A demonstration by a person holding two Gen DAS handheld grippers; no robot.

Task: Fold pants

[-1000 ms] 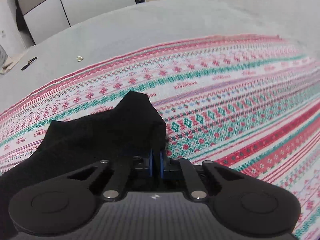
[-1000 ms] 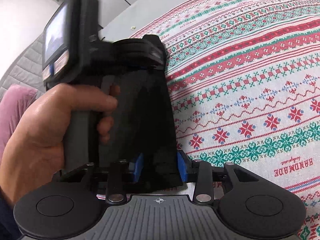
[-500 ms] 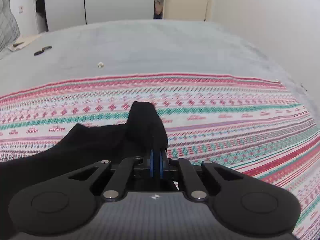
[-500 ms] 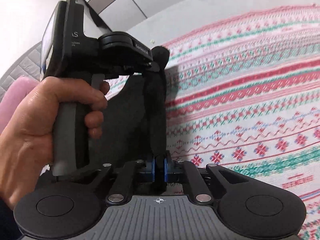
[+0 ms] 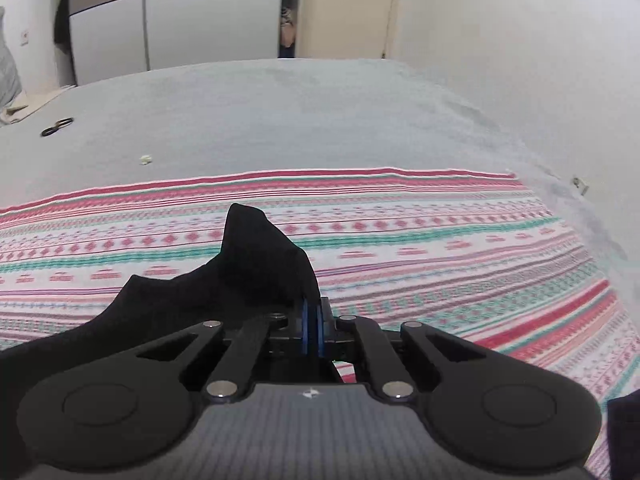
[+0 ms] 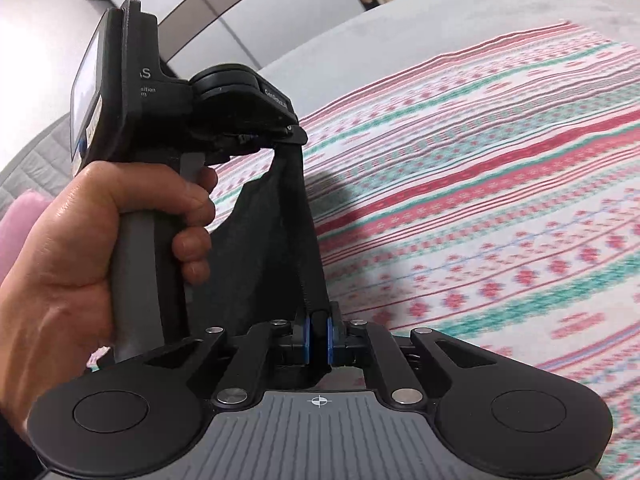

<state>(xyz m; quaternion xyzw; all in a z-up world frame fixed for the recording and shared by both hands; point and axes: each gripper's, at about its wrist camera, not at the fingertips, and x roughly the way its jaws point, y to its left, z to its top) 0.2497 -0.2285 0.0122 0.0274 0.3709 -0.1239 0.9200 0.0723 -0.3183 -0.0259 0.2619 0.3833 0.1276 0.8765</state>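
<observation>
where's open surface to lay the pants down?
Free: the patterned red-and-green striped blanket, right of the black fabric pants, and the bare grey bed cover beyond its far edge. Far left holds a small black looped object and a white scrap. Crowded at both tongs.

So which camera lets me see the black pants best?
The right wrist view. There the black pants hang stretched between the right gripper, shut on them, and the left gripper, so their edge and drape show. The left wrist view shows only a bunched dark peak above its shut blue pads.
</observation>
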